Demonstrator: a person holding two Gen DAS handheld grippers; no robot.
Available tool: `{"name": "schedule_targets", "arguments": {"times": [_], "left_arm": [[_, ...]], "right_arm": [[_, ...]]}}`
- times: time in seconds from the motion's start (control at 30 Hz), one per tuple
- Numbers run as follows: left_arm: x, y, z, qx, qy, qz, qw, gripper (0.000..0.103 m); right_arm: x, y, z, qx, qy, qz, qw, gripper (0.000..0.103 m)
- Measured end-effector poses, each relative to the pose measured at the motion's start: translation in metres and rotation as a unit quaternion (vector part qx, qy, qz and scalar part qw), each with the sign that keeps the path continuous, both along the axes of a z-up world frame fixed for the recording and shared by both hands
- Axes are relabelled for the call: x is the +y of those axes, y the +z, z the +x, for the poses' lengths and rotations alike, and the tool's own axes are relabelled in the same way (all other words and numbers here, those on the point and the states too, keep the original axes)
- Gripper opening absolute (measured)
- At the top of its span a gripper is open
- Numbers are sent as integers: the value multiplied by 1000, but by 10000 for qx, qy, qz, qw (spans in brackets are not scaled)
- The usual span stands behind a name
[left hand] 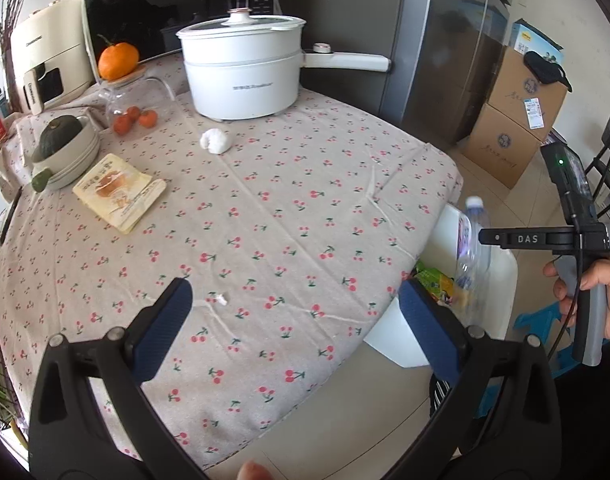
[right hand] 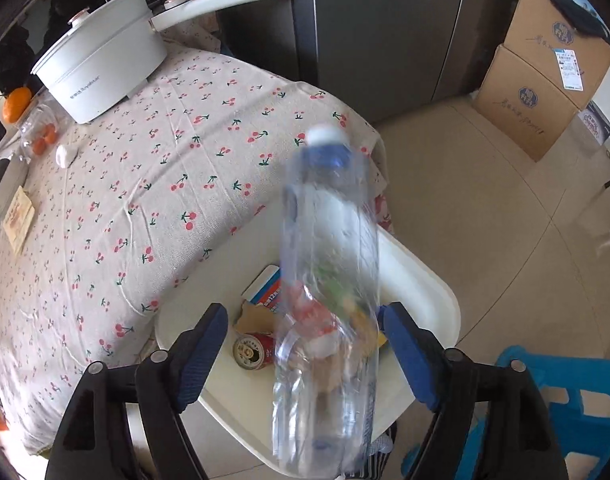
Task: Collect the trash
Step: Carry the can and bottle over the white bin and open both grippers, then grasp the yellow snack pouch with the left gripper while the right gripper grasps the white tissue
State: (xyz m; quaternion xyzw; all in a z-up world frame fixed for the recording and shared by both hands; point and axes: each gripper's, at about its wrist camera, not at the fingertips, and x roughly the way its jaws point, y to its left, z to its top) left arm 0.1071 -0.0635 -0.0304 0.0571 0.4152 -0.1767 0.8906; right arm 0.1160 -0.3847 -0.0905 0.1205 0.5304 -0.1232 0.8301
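A clear plastic bottle point(right hand: 329, 280) with a white cap is blurred between the fingers of my right gripper point(right hand: 305, 344), over the white trash bin point(right hand: 425, 280). The jaws stand wide apart and do not touch it. The bin holds a red can point(right hand: 253, 351), a torn carton and wrappers. The bottle point(left hand: 471, 248) and bin point(left hand: 501, 280) also show in the left wrist view, at the table's right edge. My left gripper point(left hand: 295, 312) is open and empty above the tablecloth. A crumpled tissue point(left hand: 213, 141), a snack wrapper point(left hand: 119, 192) and a small paper scrap point(left hand: 218, 298) lie on the table.
A white electric pot point(left hand: 245, 68), a glass jar with an orange on top point(left hand: 119, 62) and a bowl with an avocado point(left hand: 63, 148) stand at the back of the table. Cardboard boxes point(right hand: 545, 80) and a fridge point(right hand: 385, 32) lie beyond. A blue stool point(right hand: 565, 400) stands next to the bin.
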Motion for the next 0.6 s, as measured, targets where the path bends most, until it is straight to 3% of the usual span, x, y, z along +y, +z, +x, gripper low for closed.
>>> {"name": "schedule_targets", "arguments": {"times": [0.23, 0.4, 0.6], "left_arm": [[54, 5, 11, 38, 616, -151, 9980, 102], [97, -3, 33, 193, 1258, -215, 9916, 102], [123, -23, 72, 196, 1606, -7, 9868, 102]], "right_arm": [[18, 14, 3, -166, 301, 94, 9994, 83], [41, 20, 14, -323, 516, 108, 9981, 83], [69, 27, 31, -455, 743, 101, 9961, 84]]}}
